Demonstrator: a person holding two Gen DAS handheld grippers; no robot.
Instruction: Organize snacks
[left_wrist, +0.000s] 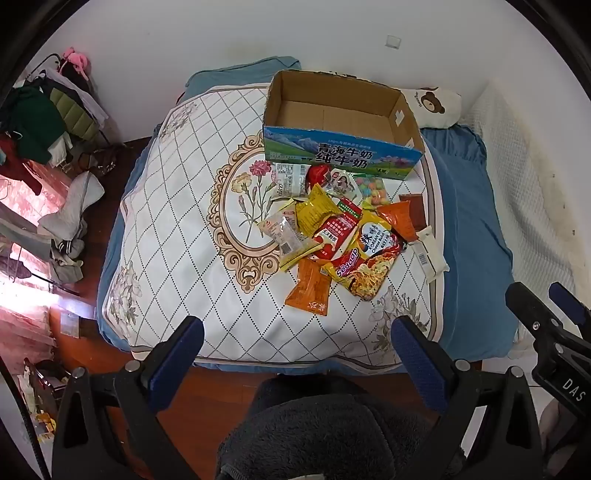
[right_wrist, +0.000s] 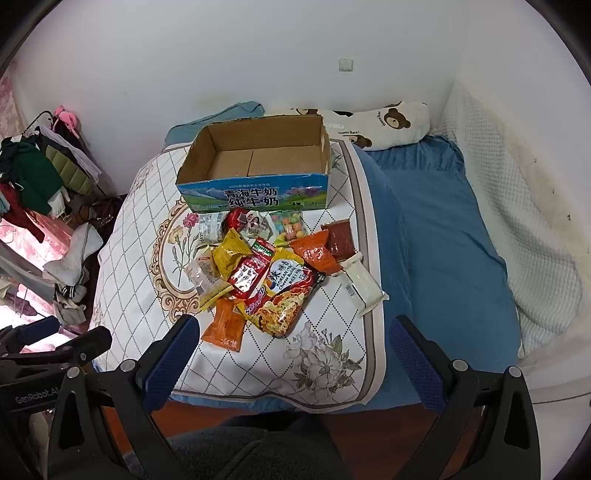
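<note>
Bedroom with white walls, a quilt (left_wrist: 177, 206) of diamond lines and flowers spread over a blue bed (left_wrist: 472, 221). Snack pile (left_wrist: 332, 229) lying at the quilt's middle, right of the flower medallion: noodle pack (left_wrist: 365, 258) on top at the near side, orange packet (left_wrist: 308, 288) nearest of all, yellow packet (left_wrist: 314, 210) and clear packet (left_wrist: 282, 232) at the left, white bar (left_wrist: 428, 254) at the right edge, candy bag (left_wrist: 373, 190) at the far side. Open cardboard box (left_wrist: 343, 147) standing just beyond the pile, nothing inside, its printed blue front touching the farthest packets. Bear pillow (left_wrist: 432, 105) behind the box at the far right. Clothes rack (left_wrist: 44, 110) against the left wall. Left gripper (left_wrist: 295, 354) spread wide, nothing between the fingers, hanging over the quilt's near edge. Right gripper (right_wrist: 295, 350) likewise wide and bare, near of the pile. Dark fuzzy sleeve (left_wrist: 314, 435) at the bottom.
</note>
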